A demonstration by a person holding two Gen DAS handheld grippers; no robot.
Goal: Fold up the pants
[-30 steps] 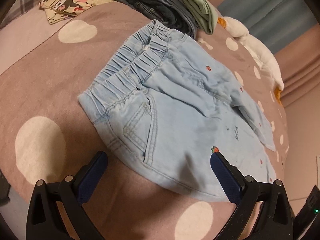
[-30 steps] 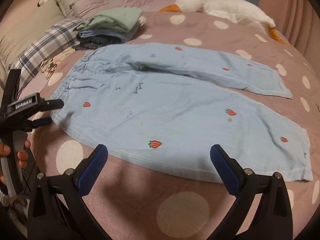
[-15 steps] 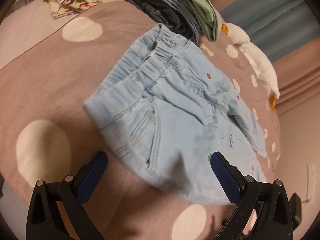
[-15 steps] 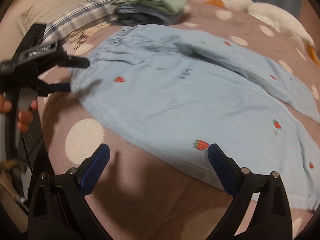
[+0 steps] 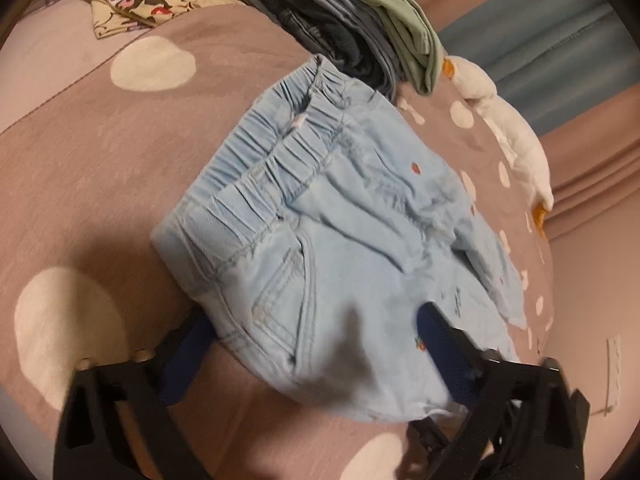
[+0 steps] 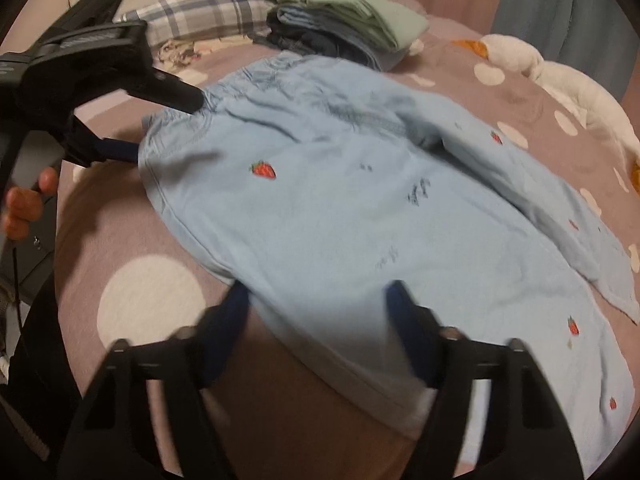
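Observation:
Light blue pants (image 5: 340, 216) with small strawberry prints lie spread flat on the bed; they also show in the right wrist view (image 6: 340, 208). My left gripper (image 5: 316, 344) is open, its blue-padded fingers straddling the near waist corner by the pocket: one under the edge, one on top. In the right wrist view the left gripper (image 6: 172, 120) reaches that waist corner. My right gripper (image 6: 320, 308) is open, one finger under the near side seam, one over the cloth.
A stack of folded clothes (image 5: 360, 28) sits just past the waistband, also in the right wrist view (image 6: 340, 28). A white plush goose (image 6: 560, 80) lies along the far side. A plaid pillow (image 6: 200, 16) and a printed cloth (image 5: 148, 0) lie beyond.
Both grippers have moved forward onto the near edge of the pants and their fingers have narrowed around the cloth. The right gripper has shifted left toward the waist end.

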